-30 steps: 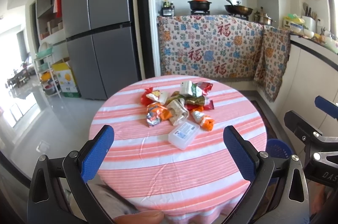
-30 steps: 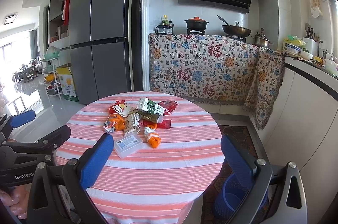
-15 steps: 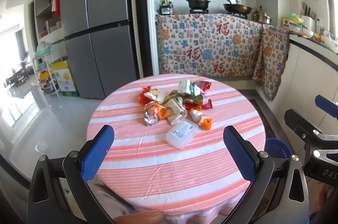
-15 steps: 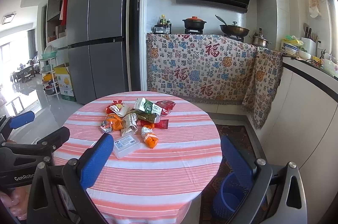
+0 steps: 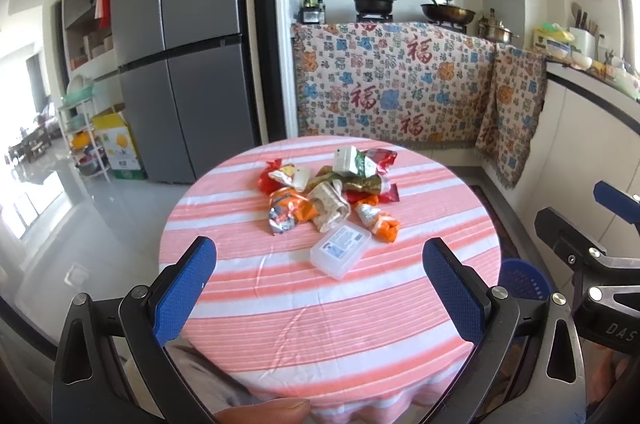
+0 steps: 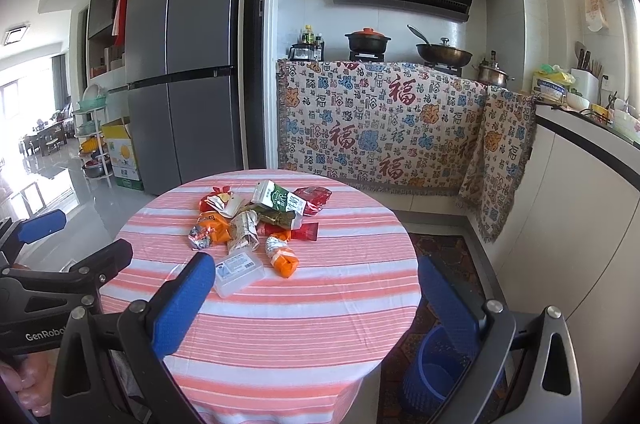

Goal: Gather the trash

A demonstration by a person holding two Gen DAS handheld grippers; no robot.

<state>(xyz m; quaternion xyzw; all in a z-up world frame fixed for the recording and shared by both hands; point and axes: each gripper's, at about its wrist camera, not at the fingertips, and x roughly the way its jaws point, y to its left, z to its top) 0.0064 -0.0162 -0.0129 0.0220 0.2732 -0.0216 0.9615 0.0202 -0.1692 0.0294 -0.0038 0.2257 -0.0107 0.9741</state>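
A heap of crumpled snack wrappers [image 5: 320,198] [image 6: 248,220] lies in the middle of a round table with a pink-and-white striped cloth [image 5: 332,308] [image 6: 304,316]. A green-and-white carton [image 6: 278,198] tops the heap. A clear plastic box [image 5: 340,250] [image 6: 239,271] lies at its near side, beside an orange packet [image 5: 380,222] [image 6: 282,258]. A blue mesh bin [image 6: 434,368] [image 5: 522,280] stands on the floor right of the table. My left gripper [image 5: 320,290] and right gripper [image 6: 316,304] are both open and empty, held short of the table's near edge.
A grey fridge [image 5: 180,40] stands behind the table on the left. A counter draped with a patterned cloth [image 5: 392,88] holds pots. White cabinets [image 6: 576,224] run along the right. A rack and a yellow box [image 5: 116,144] sit far left. A patterned rug [image 6: 444,248] lies by the bin.
Both grippers have edged a little forward and upward toward the table; the heap of wrappers looks slightly nearer. Both stay open and nothing on the table has moved.
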